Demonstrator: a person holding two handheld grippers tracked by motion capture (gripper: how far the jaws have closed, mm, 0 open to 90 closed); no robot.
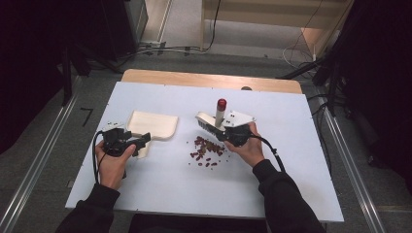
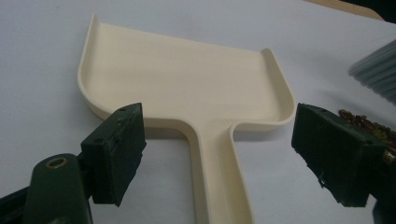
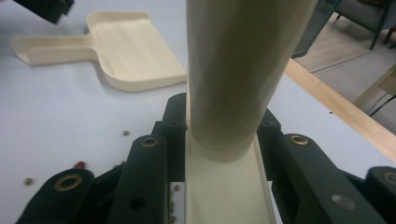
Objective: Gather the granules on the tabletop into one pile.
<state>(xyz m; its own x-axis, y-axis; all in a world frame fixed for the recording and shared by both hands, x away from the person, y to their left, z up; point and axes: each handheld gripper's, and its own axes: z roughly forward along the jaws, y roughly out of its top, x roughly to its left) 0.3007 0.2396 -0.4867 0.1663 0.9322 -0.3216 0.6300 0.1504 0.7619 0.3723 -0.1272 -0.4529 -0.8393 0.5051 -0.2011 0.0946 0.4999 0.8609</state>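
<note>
The right gripper (image 1: 224, 130) is clamped on the cream handle of a brush (image 1: 217, 118), which has a red cap; the bristles touch the table (image 1: 291, 160) just beside a heap of dark beans (image 1: 206, 150). The left gripper (image 2: 219, 154) has its jaws wide apart on both sides of the dustpan (image 2: 187, 88) handle, not touching it. The beans are too small to identify exactly.

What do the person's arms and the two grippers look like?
Both arms wear dark long sleeves. The left gripper and right gripper are black, with flat rectangular jaws. A black cable trails from each. The right one carries a grey three-cornered plate.
</note>
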